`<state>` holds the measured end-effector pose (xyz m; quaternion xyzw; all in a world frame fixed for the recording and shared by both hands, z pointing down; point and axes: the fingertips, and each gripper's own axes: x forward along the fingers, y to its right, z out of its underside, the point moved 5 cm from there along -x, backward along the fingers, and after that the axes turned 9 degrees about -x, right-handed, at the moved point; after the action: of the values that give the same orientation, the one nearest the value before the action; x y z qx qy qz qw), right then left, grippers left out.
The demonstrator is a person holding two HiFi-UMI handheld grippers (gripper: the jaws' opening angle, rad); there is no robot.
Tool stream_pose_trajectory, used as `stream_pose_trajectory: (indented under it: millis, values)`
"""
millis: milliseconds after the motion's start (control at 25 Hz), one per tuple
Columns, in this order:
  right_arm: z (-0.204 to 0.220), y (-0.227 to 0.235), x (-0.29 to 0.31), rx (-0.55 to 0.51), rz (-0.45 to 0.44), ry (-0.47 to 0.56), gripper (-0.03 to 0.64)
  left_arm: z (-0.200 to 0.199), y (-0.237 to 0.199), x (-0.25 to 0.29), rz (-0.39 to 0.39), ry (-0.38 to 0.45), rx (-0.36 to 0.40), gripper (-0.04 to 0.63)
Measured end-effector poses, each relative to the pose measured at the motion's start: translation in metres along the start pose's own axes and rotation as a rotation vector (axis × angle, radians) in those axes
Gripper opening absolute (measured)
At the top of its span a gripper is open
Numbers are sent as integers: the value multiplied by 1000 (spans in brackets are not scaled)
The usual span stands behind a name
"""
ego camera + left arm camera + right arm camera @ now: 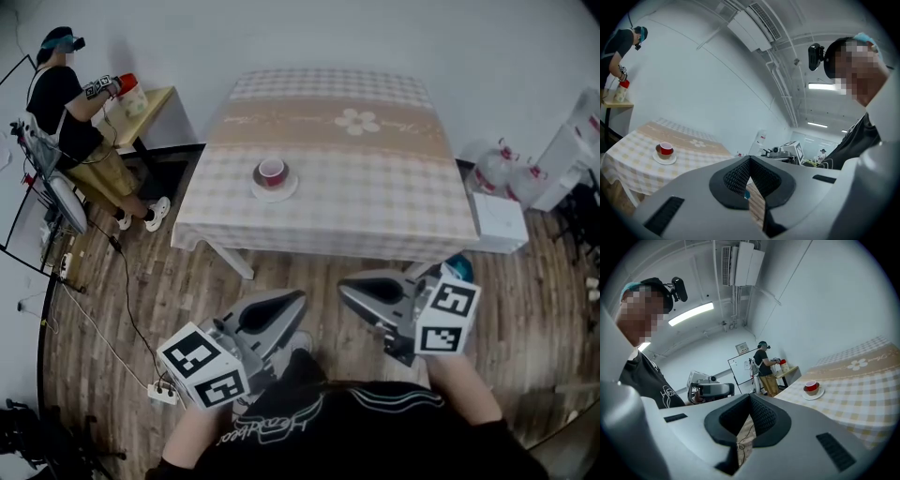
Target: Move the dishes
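A red cup (272, 171) sits in a brown bowl on a white saucer (274, 190), on the checked tablecloth of the table (375, 211), left of its middle. The same stack shows small in the left gripper view, cup (666, 149), and in the right gripper view, cup (811, 386). Both grippers hang over the floor on the near side of the table, close to my body and well short of the dishes. My left gripper (296, 300) (750, 160) is shut with nothing in it. My right gripper (345, 289) (750, 396) is shut and empty too.
Another person (70, 112) stands at the back left by a small wooden side table (150, 103) with a red-lidded container (129, 92). White bags (502, 169) and a white box (500, 223) lie right of the table. A power strip (162, 392) and its cable lie on the wooden floor.
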<state>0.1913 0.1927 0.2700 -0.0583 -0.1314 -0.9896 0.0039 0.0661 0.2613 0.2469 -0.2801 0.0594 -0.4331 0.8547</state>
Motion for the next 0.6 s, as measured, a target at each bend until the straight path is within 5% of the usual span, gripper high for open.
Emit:
stream_pose_trajectory:
  millis: [600]
  values:
    - [-3, 108, 141, 104, 100, -87, 12, -68, -198, -1, -30, -50, -99, -6]
